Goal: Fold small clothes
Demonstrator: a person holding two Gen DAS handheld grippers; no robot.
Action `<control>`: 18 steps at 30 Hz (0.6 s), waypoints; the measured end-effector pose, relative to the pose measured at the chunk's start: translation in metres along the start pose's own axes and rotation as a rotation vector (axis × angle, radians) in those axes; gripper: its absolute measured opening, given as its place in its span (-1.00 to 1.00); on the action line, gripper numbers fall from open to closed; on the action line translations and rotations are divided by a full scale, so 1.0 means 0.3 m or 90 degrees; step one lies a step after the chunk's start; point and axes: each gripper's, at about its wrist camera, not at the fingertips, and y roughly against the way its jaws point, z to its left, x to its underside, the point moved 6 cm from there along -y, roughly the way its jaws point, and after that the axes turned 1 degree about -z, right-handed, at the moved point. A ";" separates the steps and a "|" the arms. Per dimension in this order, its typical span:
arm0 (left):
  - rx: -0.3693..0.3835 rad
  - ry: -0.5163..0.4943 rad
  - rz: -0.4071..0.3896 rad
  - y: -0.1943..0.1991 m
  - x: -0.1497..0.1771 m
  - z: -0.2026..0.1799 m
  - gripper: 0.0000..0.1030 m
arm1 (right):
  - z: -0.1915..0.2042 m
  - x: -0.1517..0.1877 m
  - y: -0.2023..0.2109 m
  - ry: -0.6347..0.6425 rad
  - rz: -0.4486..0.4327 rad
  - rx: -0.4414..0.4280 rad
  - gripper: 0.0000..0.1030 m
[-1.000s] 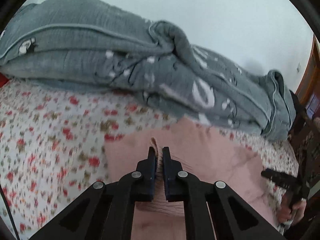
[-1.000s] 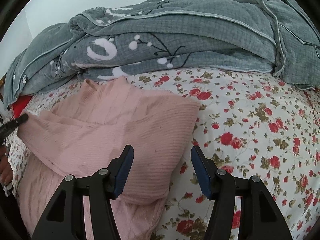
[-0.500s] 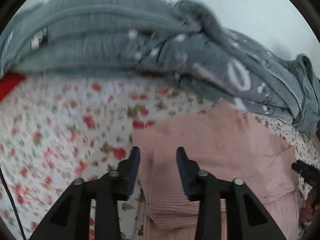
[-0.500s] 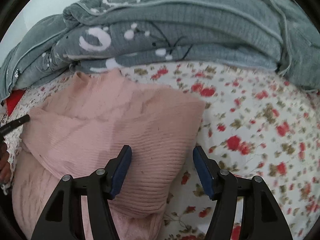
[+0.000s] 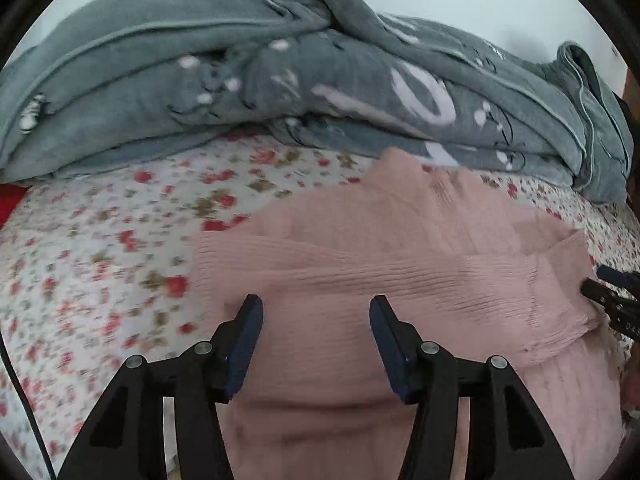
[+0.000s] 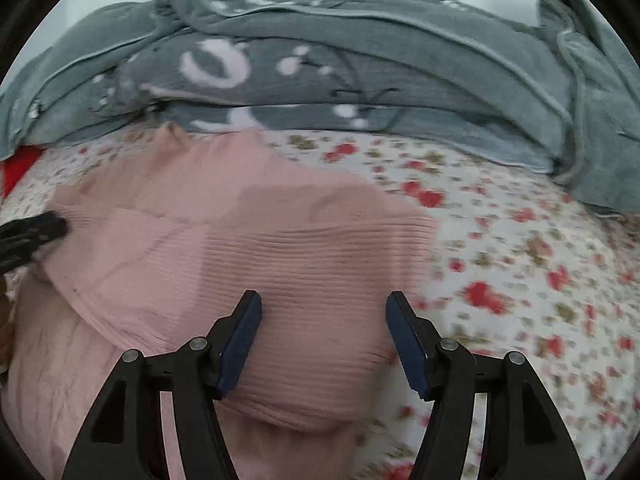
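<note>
Both my left gripper (image 5: 316, 332) and right gripper (image 6: 324, 330) hover with jaws spread wide, holding nothing. The pink knit top (image 5: 400, 280) lies directly beneath both, mid-frame on the floral bed sheet (image 5: 100, 260); its folded band runs left-right across the frame, equally near either hand.

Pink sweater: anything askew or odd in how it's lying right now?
Nothing damaged. The pink sweater lies partly folded on the flowered sheet, with a ribbed layer crossing it at a slant, so the edges don't line up. Both the left gripper and the right gripper are open above it, holding nothing.
</note>
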 end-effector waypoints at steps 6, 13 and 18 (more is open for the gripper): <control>0.010 0.030 0.017 0.120 0.122 0.043 0.18 | -0.045 0.162 0.213 -0.032 -0.009 -0.034 0.22; 0.003 0.031 0.028 0.324 0.328 0.049 0.18 | -0.089 0.397 0.450 -0.065 -0.006 -0.049 0.22; 0.004 0.044 0.017 0.484 0.474 0.066 0.18 | -0.074 0.553 0.584 -0.096 -0.027 -0.099 0.11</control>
